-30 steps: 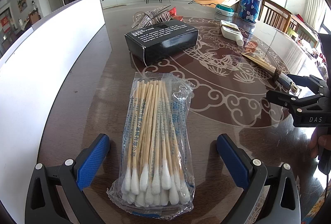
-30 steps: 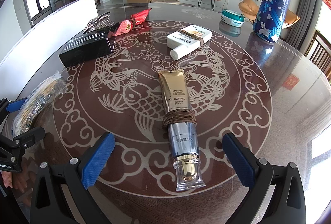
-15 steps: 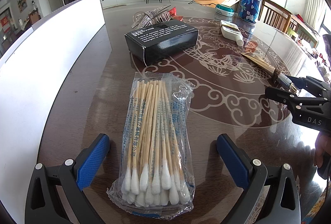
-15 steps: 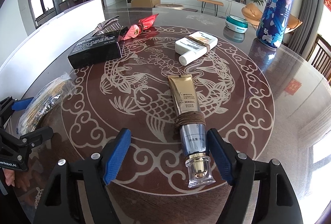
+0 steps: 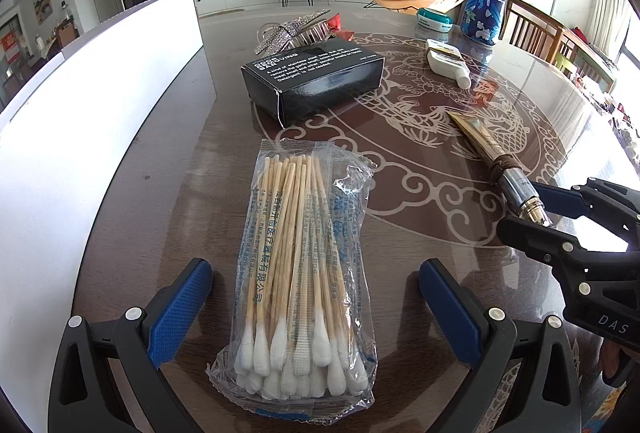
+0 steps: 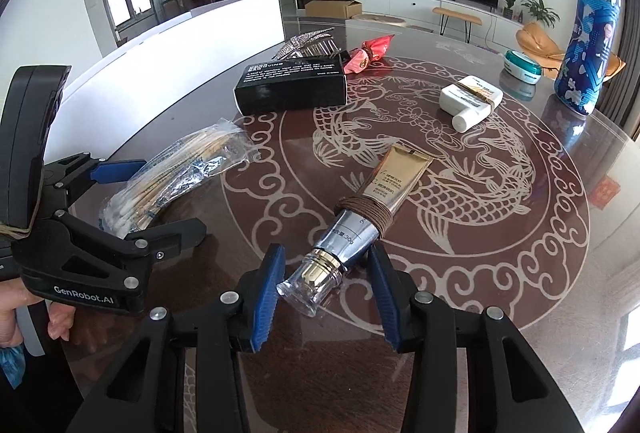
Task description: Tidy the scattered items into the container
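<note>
A clear bag of cotton swabs (image 5: 304, 273) lies on the table between the open fingers of my left gripper (image 5: 316, 309), untouched. It also shows in the right wrist view (image 6: 176, 181). My right gripper (image 6: 326, 293) has its blue pads on either side of the clear cap of a gold cosmetic tube (image 6: 360, 217), nearly closed on it; the tube still lies on the table. The tube shows in the left wrist view (image 5: 492, 157) with the right gripper (image 5: 560, 217) at its cap. The white container wall (image 5: 80, 121) stands to the left.
A black box (image 5: 316, 81), a glittery hair clip (image 5: 292, 29), red candy wrappers (image 6: 368, 53), a white tube (image 6: 472, 101), a teal round case (image 6: 522, 63) and a tall blue patterned bottle (image 6: 588, 45) stand further back on the round glass table (image 6: 520, 233).
My right gripper moved forward around the tube's cap and its fingers narrowed from wide open to almost touching the cap. The left gripper stayed still.
</note>
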Demonstrator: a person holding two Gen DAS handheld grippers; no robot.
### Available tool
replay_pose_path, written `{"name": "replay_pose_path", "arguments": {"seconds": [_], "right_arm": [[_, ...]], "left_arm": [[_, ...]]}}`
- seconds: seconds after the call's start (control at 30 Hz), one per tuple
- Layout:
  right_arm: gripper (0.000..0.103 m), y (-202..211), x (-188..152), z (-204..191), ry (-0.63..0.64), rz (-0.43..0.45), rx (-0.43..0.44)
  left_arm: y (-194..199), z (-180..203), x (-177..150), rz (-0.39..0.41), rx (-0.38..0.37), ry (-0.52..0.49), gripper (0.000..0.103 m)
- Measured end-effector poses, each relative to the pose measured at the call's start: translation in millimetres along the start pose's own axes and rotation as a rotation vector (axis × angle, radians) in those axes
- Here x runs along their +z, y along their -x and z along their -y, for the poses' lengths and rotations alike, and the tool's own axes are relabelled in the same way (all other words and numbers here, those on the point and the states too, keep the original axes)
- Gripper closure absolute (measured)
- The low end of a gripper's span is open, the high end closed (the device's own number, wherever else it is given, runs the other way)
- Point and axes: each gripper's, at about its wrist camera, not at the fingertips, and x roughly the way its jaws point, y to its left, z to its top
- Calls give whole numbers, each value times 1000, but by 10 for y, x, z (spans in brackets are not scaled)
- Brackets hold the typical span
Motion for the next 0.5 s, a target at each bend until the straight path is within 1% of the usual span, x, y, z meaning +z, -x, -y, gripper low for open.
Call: {"name": "replay_pose_path", "arguments": {"seconds": [0.07,0.1,0.13,0.17,0.2,0.23,0.3,0.5], "right_arm": [[58,-2,3,36,-20,0,-6],[54,5,1,68,-35,4,1],[41,25,1,107,-54,13,-2],[33,52,-5,141,-72,25,-8],[23,75,-5,175,-87,38,-9],[21,101,-8,194,-98,51,-8],[21,133,-6,208,-104,68,-7],[21,123,3,217,-109,65,-21]], "left_arm": [[1,-2,2,0,0,0,0],[1,-1,1,0,0,0,0],[0,-1,0,0,0,0,0],[1,-1,0,0,0,0,0],[0,-2,0,0,0,0,0],[0,-1,0,0,0,0,0],[0,-2,0,0,0,0,0],[0,-2,-1,0,0,0,0]]}}
